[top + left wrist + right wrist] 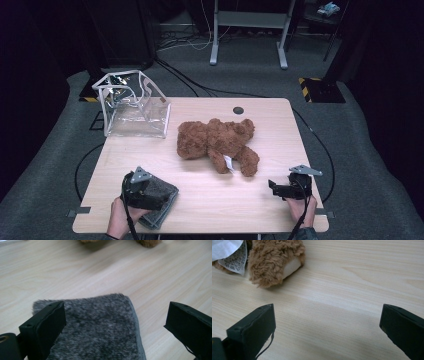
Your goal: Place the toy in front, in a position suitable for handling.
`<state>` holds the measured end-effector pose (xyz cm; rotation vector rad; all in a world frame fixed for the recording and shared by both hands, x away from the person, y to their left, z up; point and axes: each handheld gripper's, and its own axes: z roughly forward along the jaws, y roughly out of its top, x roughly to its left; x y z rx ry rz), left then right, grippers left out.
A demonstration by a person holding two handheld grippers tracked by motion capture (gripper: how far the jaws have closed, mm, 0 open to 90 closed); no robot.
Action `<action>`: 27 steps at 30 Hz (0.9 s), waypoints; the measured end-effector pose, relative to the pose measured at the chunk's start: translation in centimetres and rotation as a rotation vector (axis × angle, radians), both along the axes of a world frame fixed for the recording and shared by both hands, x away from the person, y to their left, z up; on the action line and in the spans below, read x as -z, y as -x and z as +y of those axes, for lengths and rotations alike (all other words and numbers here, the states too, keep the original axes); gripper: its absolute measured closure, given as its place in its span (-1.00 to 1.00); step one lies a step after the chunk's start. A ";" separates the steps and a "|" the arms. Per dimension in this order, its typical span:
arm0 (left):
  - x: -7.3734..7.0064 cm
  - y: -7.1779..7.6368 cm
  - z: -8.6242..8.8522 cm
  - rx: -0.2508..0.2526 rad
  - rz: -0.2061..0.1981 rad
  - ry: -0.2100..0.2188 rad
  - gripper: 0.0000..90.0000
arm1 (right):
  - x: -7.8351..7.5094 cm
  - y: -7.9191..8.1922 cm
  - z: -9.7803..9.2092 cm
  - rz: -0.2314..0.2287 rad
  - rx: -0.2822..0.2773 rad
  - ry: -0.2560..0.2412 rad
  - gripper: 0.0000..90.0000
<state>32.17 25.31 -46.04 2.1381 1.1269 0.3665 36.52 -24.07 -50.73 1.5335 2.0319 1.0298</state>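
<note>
Dark room with grey carpet floor [45, 165] and cables; one pale wood-grain rectangular table [270, 210] with a single dark round grommet hole [238, 110] near its far edge. Items on the table, counted: one brown plush teddy bear [217, 144] lying at the centre; one clear plastic zip bag with white edging [134, 106], standing open at the far left corner; one folded dark grey fleecy cloth [160, 199] at the near left edge. Tools: two hand-held grippers, one per hand. Left gripper [141, 186] sits over the grey cloth, near the person's left hand [120, 220]; right gripper [278, 188] rests above bare table at the near right, well apart from the bear. The high view gives the full layout, bag and bear entire. The left gripper view gives the cloth's nap [100, 327] lying between and under jaws spread wide, nothing pinched, with bear fur at the top edge. The right gripper view gives one bear paw with pale sole [277, 261] and one white printed care tag [233, 256], its jaws likewise spread wide over bare wood.
</note>
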 end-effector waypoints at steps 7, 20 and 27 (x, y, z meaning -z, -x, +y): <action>1.3 0.1 0.2 -0.029 0.037 -0.013 -0.85 | 0.8 0.1 -0.2 -0.010 -0.003 0.019 -1.00; 2.6 -1.0 1.7 -0.088 0.073 -0.029 -0.65 | 2.0 0.0 -0.3 0.012 0.002 0.019 -0.98; 5.0 -0.5 1.8 -0.115 0.062 -0.064 -0.22 | 2.0 0.0 -0.2 0.023 0.014 0.024 -0.95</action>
